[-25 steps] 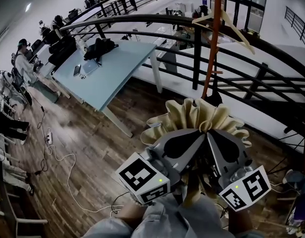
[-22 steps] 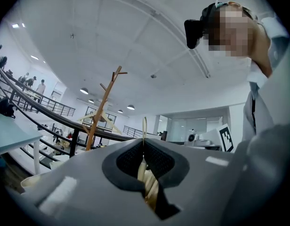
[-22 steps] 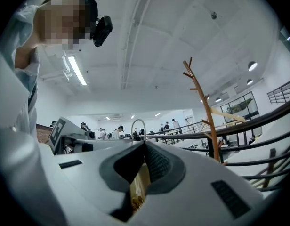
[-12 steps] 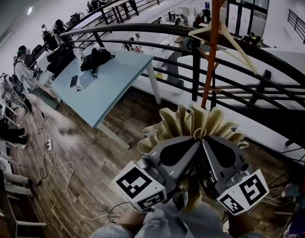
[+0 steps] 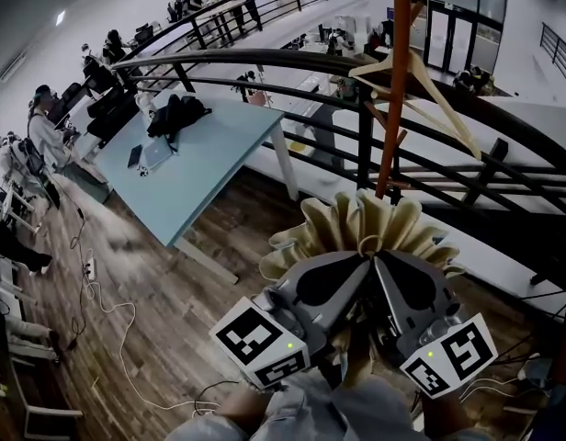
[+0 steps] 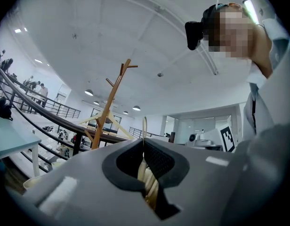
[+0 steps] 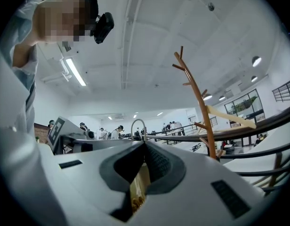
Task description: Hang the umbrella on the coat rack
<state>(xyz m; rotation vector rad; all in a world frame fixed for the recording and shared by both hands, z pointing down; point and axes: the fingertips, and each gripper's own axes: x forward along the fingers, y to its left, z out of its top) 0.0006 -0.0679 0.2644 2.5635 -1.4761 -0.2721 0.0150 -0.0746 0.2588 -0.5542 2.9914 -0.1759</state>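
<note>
A folded beige umbrella [image 5: 356, 223] stands upright, its ruffled cloth fanning out above both grippers. My left gripper [image 5: 359, 263] and right gripper [image 5: 386, 263] meet tip to tip, each shut on the umbrella's lower part. Its thin cord loop [image 6: 144, 126] sticks up past the left gripper [image 6: 144, 144], and the same loop [image 7: 138, 124] shows above the right gripper [image 7: 144, 144]. The orange wooden coat rack [image 5: 393, 90] rises just behind the umbrella, with pegs near its top [image 6: 120, 74] [image 7: 182, 67]. The umbrella's handle is hidden.
A wooden clothes hanger [image 5: 430, 72] hangs on the rack. A curved black railing [image 5: 292, 58] runs behind it. A light blue table [image 5: 200, 163] with a black bag stands to the left. Cables [image 5: 108, 292] lie on the wood floor. Several people are at the far left.
The view has shifted slightly and the rack's pole now stands a little nearer above the umbrella. Both grippers keep the same hold on it.
</note>
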